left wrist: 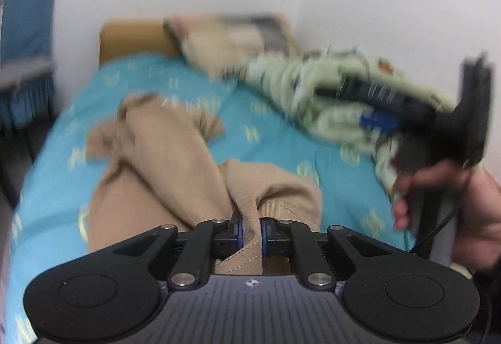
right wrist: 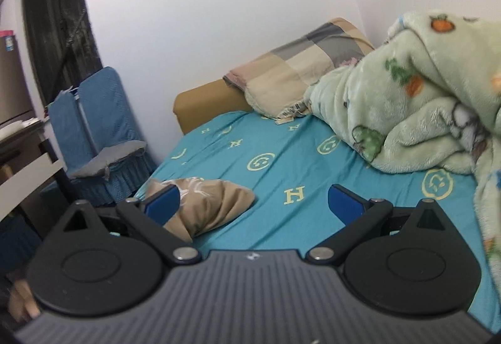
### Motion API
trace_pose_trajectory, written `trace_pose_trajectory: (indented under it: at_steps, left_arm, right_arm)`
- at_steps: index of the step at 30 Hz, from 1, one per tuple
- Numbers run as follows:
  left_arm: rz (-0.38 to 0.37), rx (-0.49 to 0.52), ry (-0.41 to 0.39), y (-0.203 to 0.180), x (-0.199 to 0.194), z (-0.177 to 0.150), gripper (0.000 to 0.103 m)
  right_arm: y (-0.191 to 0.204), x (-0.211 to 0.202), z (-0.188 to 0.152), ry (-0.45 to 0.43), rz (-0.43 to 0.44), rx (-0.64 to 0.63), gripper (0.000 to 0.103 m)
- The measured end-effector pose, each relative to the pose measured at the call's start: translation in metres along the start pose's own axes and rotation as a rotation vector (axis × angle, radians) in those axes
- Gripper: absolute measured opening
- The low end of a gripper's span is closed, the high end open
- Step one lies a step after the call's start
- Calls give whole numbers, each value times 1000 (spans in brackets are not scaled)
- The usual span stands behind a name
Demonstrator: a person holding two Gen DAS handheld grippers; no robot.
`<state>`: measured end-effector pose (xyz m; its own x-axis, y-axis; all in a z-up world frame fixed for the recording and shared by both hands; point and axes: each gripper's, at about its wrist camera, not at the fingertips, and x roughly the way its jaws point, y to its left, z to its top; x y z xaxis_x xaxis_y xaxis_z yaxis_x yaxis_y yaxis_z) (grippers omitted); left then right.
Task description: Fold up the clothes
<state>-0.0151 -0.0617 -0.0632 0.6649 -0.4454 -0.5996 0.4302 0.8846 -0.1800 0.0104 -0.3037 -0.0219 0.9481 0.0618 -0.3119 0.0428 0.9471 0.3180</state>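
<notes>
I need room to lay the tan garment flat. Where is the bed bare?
Bare sheet lies between the tan garment, the pillow and the green blanket. The blanket side is crowded.

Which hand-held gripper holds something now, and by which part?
The left hand-held gripper pinches the tan garment at its stitched hem; the right holds nothing.

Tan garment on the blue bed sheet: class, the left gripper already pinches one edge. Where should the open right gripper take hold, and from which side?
The left gripper is shut on a stitched hem of the tan garment. The right gripper, open, should probably pinch the far free end lying flat on the bed sheet, coming in low from the near side, since that thin edge faces it.
</notes>
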Motion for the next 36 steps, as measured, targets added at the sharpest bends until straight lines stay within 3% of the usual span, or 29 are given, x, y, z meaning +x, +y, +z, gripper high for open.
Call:
trace_pose_trajectory:
  at_steps: [4,6,9,12,16,21,26,30,31,32,34,36]
  left_arm:
    - [-4,-69,55,15,-10,-6,16]
    - [-33,-146,26,30,-26,-3,31]
    - [-54,-248,-34,52,-50,3,51]
    - [-11,-331,-99,72,-67,14,61]
    - [97,-384,-142,99,-68,30,65]
    - [241,-344,-184,130,-46,39,72]
    - [256,-369,-175,164,-7,28,76]
    - [258,-412,-134,189,19,13,77]
    - [254,-433,-132,195,22,10,77]
    - [248,-453,-130,201,25,7,77]
    - [226,-482,-140,209,30,5,77]
    - [212,-488,-146,213,33,3,77]
  right_arm:
    - [14,-8,-9,102,59,-3,92]
    - [17,-3,-18,205,106,54,78]
    - [22,11,-35,324,139,116,74]
    - [37,21,-46,346,132,56,71]
    - [57,45,-47,342,163,-38,66]
    - [100,121,-32,336,197,-172,66]
    - [145,236,-26,330,206,-180,66]
    - [170,305,-34,351,122,-251,64]
    - [172,315,-37,356,96,-281,54]
    - [173,322,-38,363,77,-304,25]
    - [165,318,-36,355,69,-295,15]
    - [153,294,-27,291,92,-277,13]
